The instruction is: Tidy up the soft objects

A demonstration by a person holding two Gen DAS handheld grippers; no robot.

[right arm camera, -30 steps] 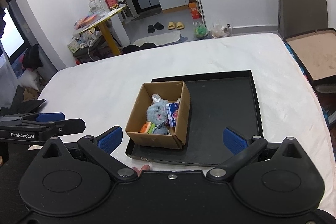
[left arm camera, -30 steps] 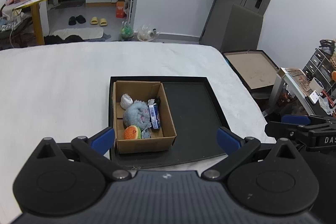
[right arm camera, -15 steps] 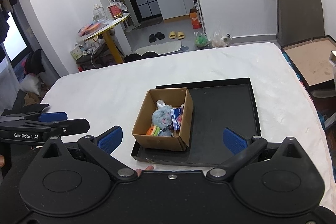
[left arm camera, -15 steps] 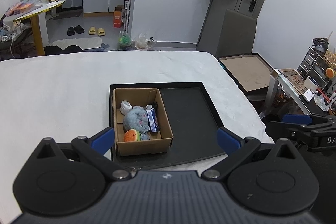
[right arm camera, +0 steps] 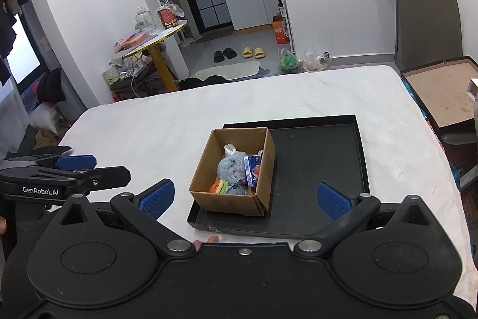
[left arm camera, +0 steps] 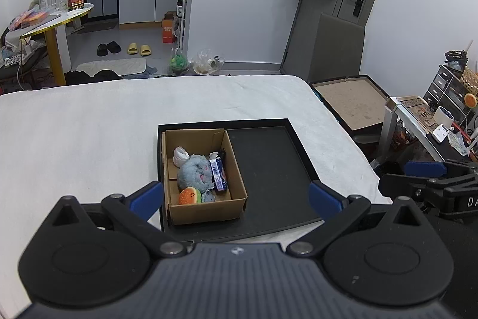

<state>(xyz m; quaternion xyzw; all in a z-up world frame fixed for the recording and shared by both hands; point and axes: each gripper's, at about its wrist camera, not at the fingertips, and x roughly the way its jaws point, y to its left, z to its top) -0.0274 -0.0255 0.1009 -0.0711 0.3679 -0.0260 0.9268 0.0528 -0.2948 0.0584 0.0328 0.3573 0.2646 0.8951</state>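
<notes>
Hovering near the cardboard box (left arm camera: 206,178), both the left gripper (left arm camera: 236,196) and right gripper (right arm camera: 245,196) were spread wide, empty. Inside it the grey plush (left arm camera: 195,172), burger toy (left arm camera: 189,195) and what looked like a snack packet (left arm camera: 218,171) lay crowded, so a reach might have snagged two items or dragged the light box.

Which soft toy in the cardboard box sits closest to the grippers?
The burger-shaped plush, orange and green, at the box's near-left corner; the grey fluffy plush lies behind it.

Cardboard box (left arm camera: 206,208) fills black tray's (left arm camera: 269,166) left side; right half bare.
</notes>
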